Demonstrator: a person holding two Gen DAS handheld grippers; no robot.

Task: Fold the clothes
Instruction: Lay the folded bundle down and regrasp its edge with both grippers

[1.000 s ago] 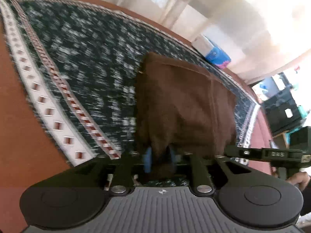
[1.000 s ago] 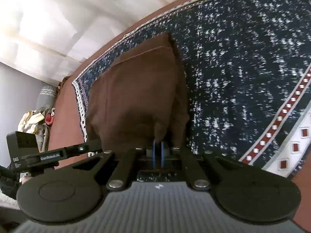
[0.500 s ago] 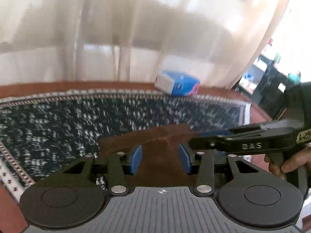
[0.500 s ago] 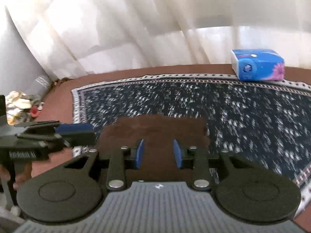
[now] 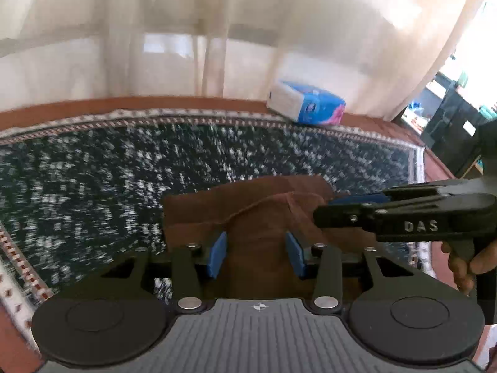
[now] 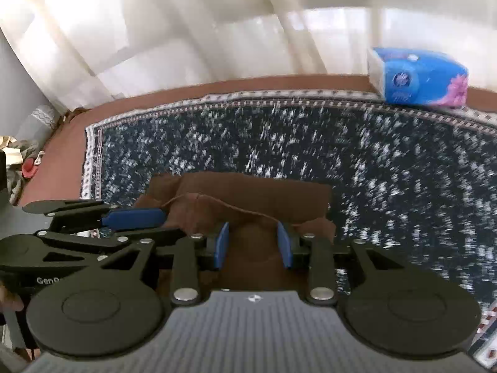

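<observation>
I am holding my left gripper [image 5: 257, 256] over the brown garment [image 5: 245, 208], its blue pads standing well apart with nothing pinched between them; my right gripper [image 6: 253, 244] is hovering just beside it, its jaws parted too and gripping nothing; the garment is lying folded on the dark speckled cloth [image 6: 372, 161] covering the worktop [image 6: 62, 136]; a blue tissue pack [image 6: 417, 76] is sitting at the far edge, before pale curtains [image 5: 217, 31].

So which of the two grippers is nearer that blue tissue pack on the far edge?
The right gripper. The tissue pack looms larger in its view, off to its right, and that gripper is on the pack's side of the left gripper.
</observation>
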